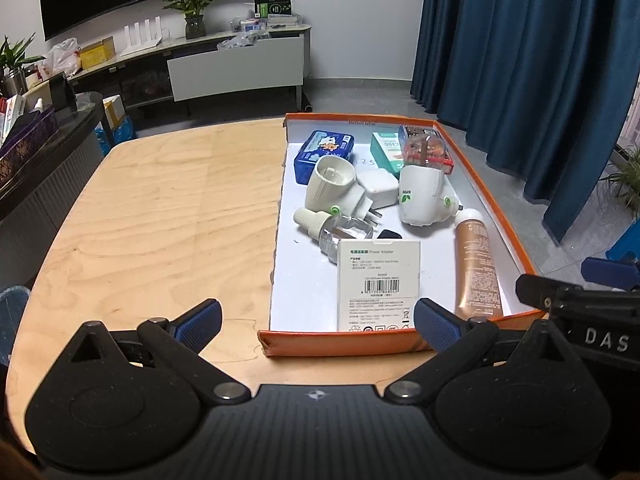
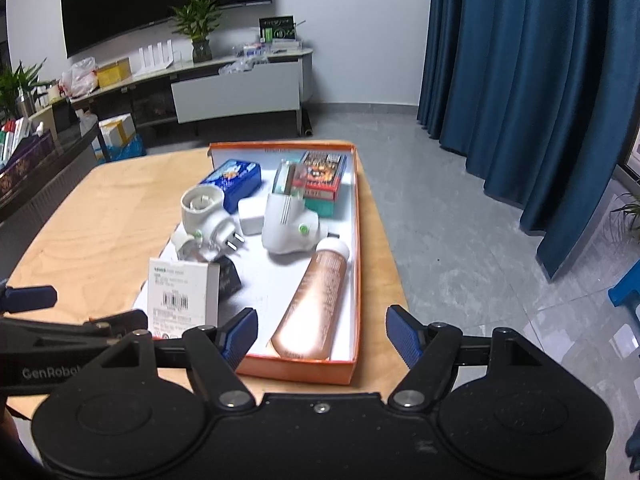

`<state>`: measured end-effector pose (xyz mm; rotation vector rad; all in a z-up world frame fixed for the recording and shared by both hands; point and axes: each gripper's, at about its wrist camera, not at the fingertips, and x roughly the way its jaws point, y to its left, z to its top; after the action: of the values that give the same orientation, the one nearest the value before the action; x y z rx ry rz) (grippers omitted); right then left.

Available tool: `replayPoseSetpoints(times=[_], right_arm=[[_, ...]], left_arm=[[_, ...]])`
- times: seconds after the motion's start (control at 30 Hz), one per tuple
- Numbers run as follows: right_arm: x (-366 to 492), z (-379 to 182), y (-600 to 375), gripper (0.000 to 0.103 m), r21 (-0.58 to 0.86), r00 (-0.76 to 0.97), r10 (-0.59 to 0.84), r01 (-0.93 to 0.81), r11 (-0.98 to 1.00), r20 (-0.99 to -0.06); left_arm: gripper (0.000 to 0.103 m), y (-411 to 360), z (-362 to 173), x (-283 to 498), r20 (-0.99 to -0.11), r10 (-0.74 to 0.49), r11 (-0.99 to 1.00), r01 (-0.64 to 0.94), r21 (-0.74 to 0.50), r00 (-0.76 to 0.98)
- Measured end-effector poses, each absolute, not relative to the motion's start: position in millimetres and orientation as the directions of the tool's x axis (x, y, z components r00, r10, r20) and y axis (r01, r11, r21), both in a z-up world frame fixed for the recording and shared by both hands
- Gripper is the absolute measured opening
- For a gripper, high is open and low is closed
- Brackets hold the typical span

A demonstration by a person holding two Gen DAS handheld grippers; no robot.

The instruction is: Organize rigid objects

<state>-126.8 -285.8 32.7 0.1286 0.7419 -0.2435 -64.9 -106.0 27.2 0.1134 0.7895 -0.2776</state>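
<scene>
Wooden table (image 1: 152, 216) stands in a living room, with a media console at the back wall and blue curtains to the right. An orange-walled tray (image 1: 486, 196) with a white floor sits on the right part of the table, its far right side running close to the table edge.

All rigid objects in view lie inside the tray: a blue tin (image 1: 324, 154), two white plug-in units (image 1: 334, 186) (image 1: 422, 196), a white charger (image 1: 376, 190), a clear bottle (image 1: 340, 234), a white adapter box (image 1: 378, 284) leaning near the front wall, a bronze tube (image 1: 476, 264) along the right wall, and small boxes (image 2: 322, 178) at the far corner. The arrangement is loose and overlapping. This fits either a collection already made or a pile awaiting sorting; the pictures do not settle which.

Left tongs (image 1: 318, 320) and right tongs (image 2: 322, 334) both hover at the tray's near wall, jaws wide apart, holding nothing.

Any grasp is judged best taken from above on flat opposing faces, clear of neighbours. The tube leaves little room for a finger against the right wall. Open table lies to the left; on the right, nothing remains beyond the tray.
</scene>
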Motion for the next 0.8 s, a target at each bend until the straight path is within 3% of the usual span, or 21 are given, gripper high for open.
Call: replayPoseSetpoints(times=[0.8], right_arm=[[-122.4,27.5,-286.6,0.085,0.032,0.701,-0.168,0.263,0.964,-0.693]], left_arm=[[0.103,-111.0,24.7,-66.4,-0.716,-0.211,0.952,0.305,0.003,0.666]])
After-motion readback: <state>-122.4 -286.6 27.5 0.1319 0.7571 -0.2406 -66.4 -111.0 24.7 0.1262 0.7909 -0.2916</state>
